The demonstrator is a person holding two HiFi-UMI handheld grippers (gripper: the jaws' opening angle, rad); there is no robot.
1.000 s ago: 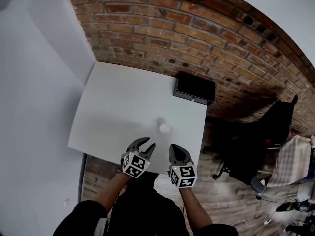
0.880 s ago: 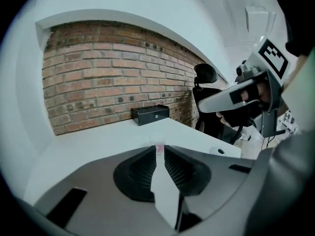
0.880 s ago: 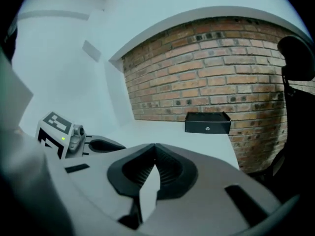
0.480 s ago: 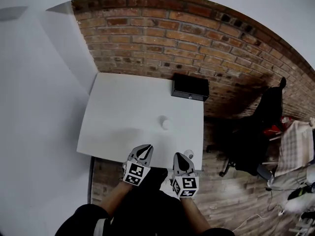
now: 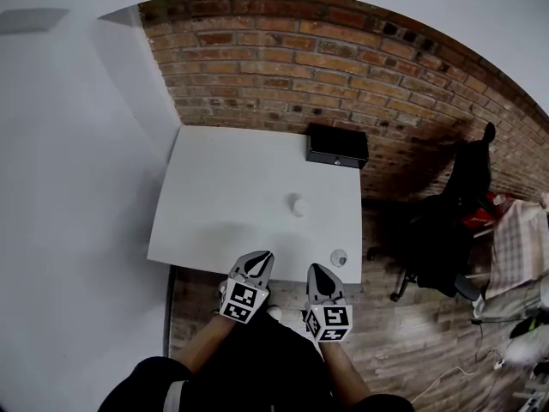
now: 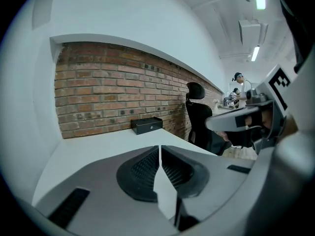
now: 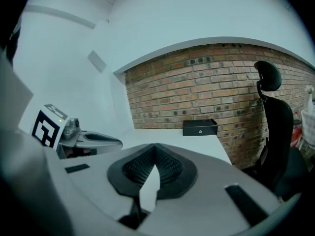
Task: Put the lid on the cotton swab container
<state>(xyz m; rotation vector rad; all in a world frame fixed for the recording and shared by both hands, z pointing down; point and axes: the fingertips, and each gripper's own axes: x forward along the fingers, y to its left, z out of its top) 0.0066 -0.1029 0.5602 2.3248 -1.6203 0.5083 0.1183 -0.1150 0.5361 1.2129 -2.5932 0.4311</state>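
**Head view.** White table point(image 5: 232, 187) against a brick wall; black box point(image 5: 337, 146) at its far right corner.
- Small white round item point(image 5: 298, 204): right of the table's middle, standing free.
- Second small round item point(image 5: 339, 257): greyish with a darker centre, by the near right corner, well apart from the first. Both are too small to tell which is the cotton swab container and which the lid, or whether the white one already carries its lid.
- Left gripper point(image 5: 262, 254) and right gripper point(image 5: 316, 269): side by side over the near table edge, touching neither item.

**Left gripper view.** Jaws pressed together, nothing between them. The table top and the black box lie beyond; neither round item shows.

**Right gripper view.** Jaws likewise closed and empty. The left gripper shows at the left; neither round item shows.

**Status (judged).** Two readings fit:
- The white item is the capped container and the job is finished.
- The two items are container and lid lying apart, with the placing still to do.
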